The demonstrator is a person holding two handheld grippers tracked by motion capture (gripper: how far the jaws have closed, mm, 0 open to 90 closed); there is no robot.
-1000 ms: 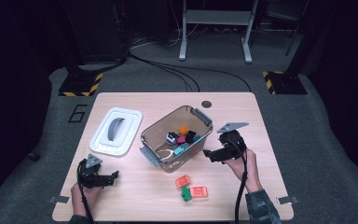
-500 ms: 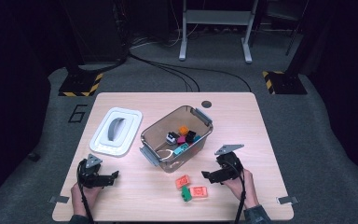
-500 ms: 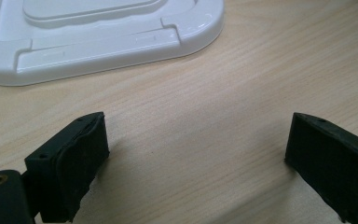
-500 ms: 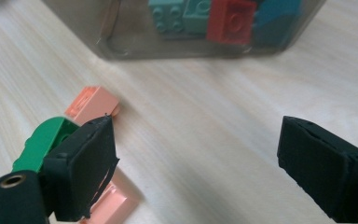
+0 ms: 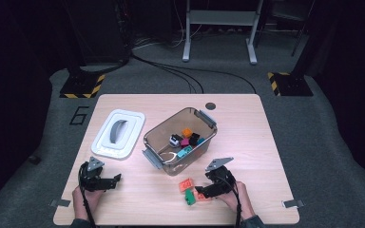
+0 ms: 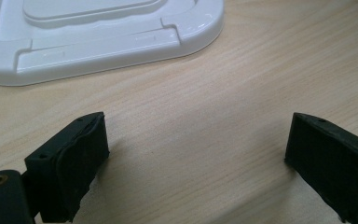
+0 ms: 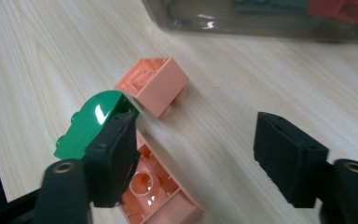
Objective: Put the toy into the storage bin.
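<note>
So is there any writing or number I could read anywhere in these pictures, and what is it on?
"6": a large dark numeral marked on the grey floor mat at, just off the far left corner of the light wooden table.
The small salmon-pink plastic brick has raised marks on its top, too blurred to read.
Nothing else carries readable text.

Left gripper (image 5: 116,179) sitting low near-left, jaws gaping wide. Right gripper (image 5: 198,191) pointing left at near-right, jaws just been closing, nothing gripped.

bright lit table (image 5: 247,142), dark surroundings, soft close-up views.
</note>
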